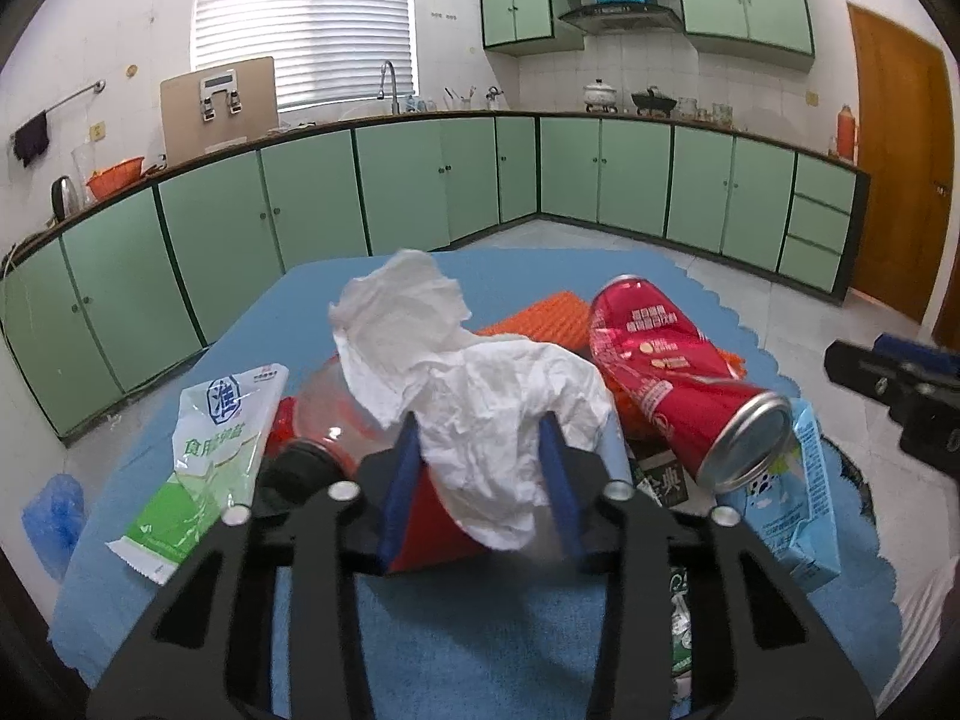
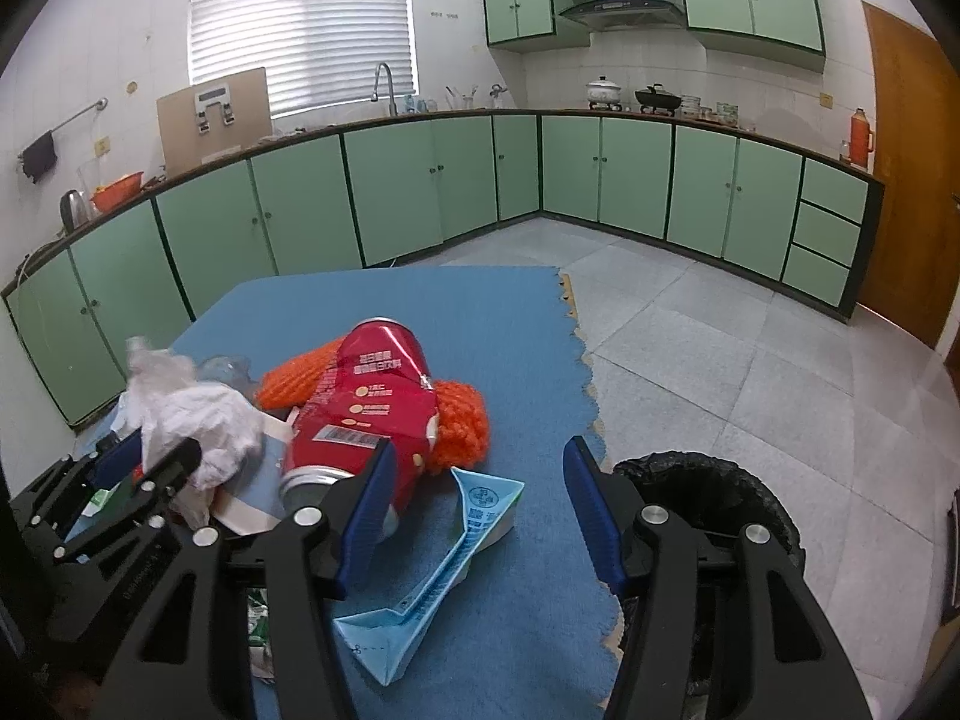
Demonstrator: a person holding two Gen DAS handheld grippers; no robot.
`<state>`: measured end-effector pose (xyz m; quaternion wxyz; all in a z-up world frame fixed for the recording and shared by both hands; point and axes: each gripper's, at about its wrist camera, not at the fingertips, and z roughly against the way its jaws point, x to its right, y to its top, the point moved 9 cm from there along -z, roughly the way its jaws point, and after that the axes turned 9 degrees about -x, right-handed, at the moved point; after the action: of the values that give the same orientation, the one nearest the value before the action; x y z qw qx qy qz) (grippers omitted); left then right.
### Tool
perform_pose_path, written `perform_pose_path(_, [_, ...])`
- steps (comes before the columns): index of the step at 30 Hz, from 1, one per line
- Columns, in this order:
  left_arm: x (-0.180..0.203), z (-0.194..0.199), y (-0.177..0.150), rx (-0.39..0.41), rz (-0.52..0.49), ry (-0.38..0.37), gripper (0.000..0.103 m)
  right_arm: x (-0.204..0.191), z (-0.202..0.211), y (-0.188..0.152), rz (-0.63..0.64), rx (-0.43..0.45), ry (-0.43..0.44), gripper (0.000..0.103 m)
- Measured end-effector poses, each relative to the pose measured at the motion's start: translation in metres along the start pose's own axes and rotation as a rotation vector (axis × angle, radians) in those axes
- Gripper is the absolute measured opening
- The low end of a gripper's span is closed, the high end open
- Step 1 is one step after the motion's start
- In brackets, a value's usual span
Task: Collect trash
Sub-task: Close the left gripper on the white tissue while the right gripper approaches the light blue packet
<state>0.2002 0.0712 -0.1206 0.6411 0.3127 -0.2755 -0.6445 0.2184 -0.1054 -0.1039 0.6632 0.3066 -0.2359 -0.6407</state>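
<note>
My left gripper (image 1: 477, 450) is shut on a crumpled white tissue (image 1: 480, 372), held above the trash pile on the blue mat (image 1: 480, 630). The tissue (image 2: 192, 414) and left gripper (image 2: 150, 456) also show at the left of the right wrist view. My right gripper (image 2: 474, 510) is open and empty, low over the mat. A dented red can (image 2: 366, 408) lies just left of its left finger, and a flattened light-blue carton (image 2: 444, 564) lies between the fingers. The can (image 1: 672, 372) and carton (image 1: 786, 510) show in the left wrist view.
A green-and-white salt bag (image 1: 204, 456), a clear bottle with black cap (image 1: 318, 420), orange foam netting (image 2: 462, 420) and a dark carton (image 1: 660, 480) lie in the pile. A bin with a black liner (image 2: 714, 498) stands on the floor right of the mat. Green cabinets line the walls.
</note>
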Motion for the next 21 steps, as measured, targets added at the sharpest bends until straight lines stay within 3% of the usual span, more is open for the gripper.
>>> perform_pose_path(6, [-0.006,0.019,0.006,0.047,0.011,0.01,0.017,-0.013,-0.002,-0.001,0.022,-0.015,0.019,0.057])
perform_pose_path(10, [-0.008,0.041,0.016,0.113,0.003,0.014,0.017,-0.021,-0.001,0.0,0.039,-0.02,0.027,0.064])
perform_pose_path(16, [-0.015,0.06,0.028,0.16,0.041,-0.02,0.013,-0.029,0.001,0.001,0.055,-0.014,0.034,0.068])
perform_pose_path(21, [-0.022,0.08,0.044,0.244,0.084,-0.037,0.012,-0.03,-0.001,0.002,0.054,-0.019,0.03,0.072])
